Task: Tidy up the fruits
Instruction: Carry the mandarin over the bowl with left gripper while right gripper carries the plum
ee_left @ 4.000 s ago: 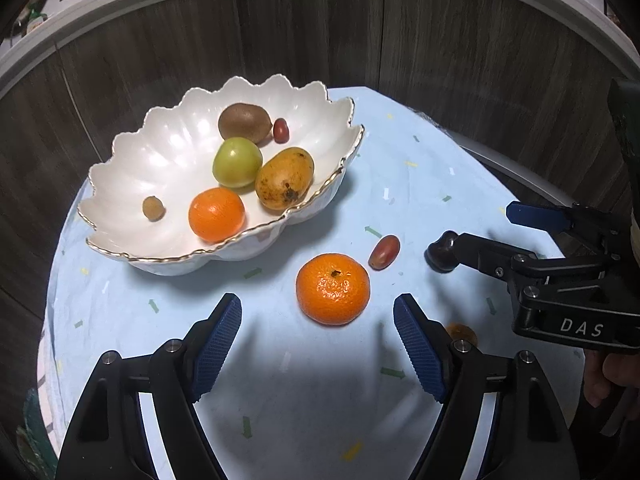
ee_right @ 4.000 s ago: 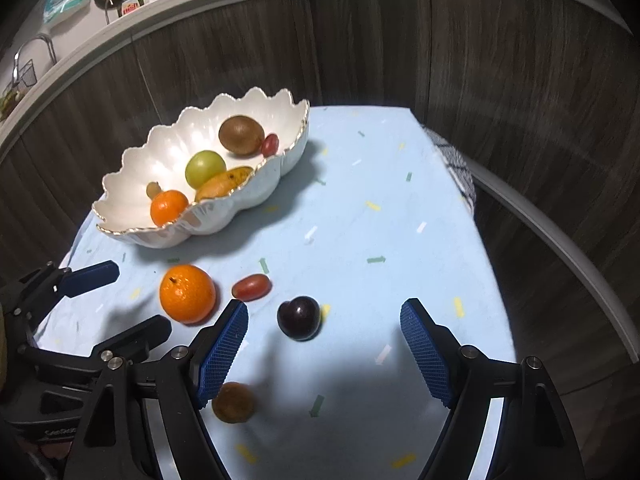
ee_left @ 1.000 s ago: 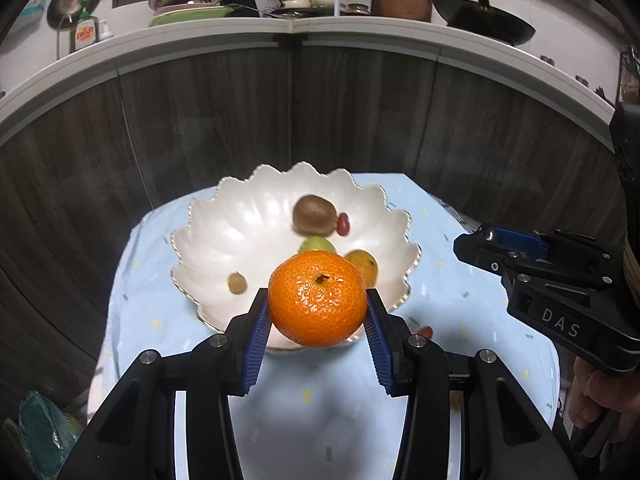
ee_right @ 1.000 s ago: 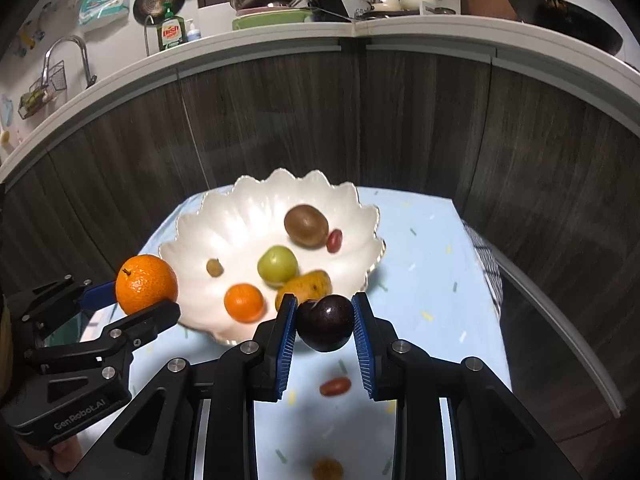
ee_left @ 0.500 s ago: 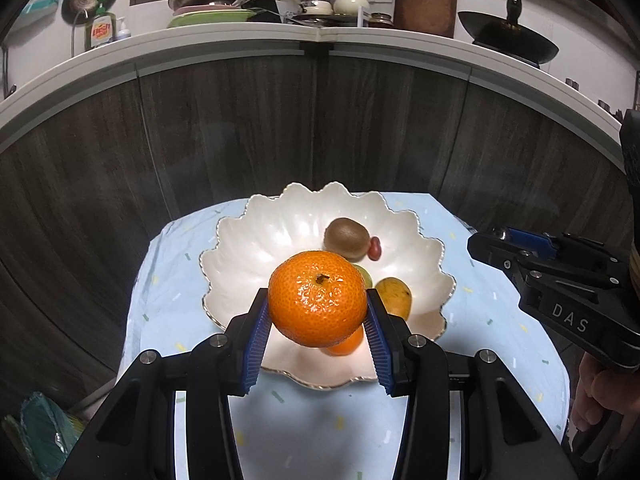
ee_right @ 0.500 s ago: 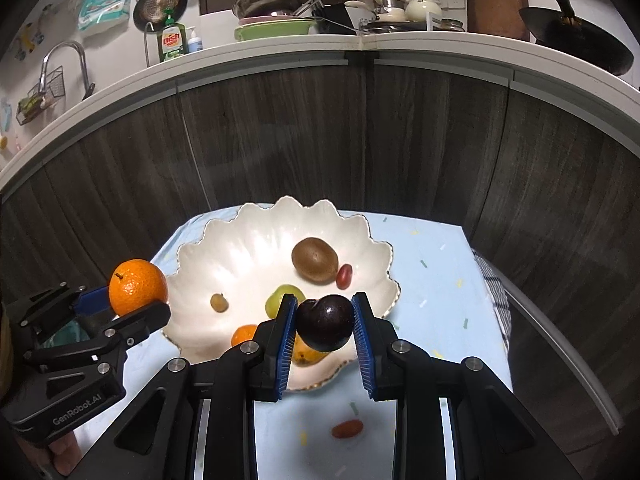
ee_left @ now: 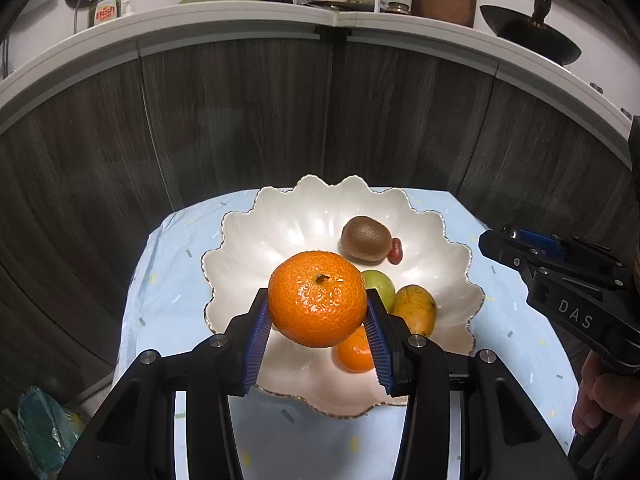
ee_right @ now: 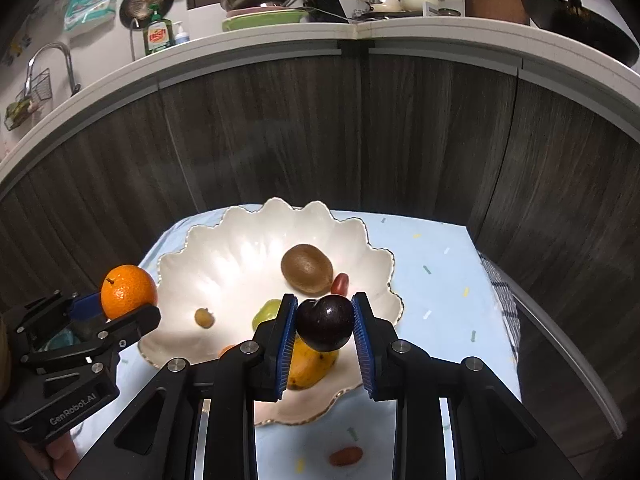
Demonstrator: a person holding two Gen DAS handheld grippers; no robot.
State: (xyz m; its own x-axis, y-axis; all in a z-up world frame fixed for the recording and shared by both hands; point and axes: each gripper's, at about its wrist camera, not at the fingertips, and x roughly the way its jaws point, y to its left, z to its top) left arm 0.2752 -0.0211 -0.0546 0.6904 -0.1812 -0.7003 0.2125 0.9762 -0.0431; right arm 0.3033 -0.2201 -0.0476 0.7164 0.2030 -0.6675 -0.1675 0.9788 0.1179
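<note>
small orange (ee_left: 354,354): at lower centre of the left wrist view, mostly hidden behind the held mandarin (ee_left: 317,298) and a blue pad.
green fruit (ee_right: 267,313): partly covered by the right gripper's finger.
mango (ee_right: 310,364): top hidden behind the plum (ee_right: 325,323).
person's hand (ee_left: 600,398): cut off by the right edge.

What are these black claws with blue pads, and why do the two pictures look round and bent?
No robot here: a person holds a claw tool in each hand, with a wide-angle camera on each looking along its fingers. One picture comes from the left hand-held gripper, clamped on a large orange mandarin. The other comes from the right hand-held gripper, clamped on a dark purple plum. Ahead, on a pale blue tablecloth, stands a scalloped white bowl holding a brown kiwi, a yellow mango and other fruit. A small red fruit lies on the cloth.
</note>
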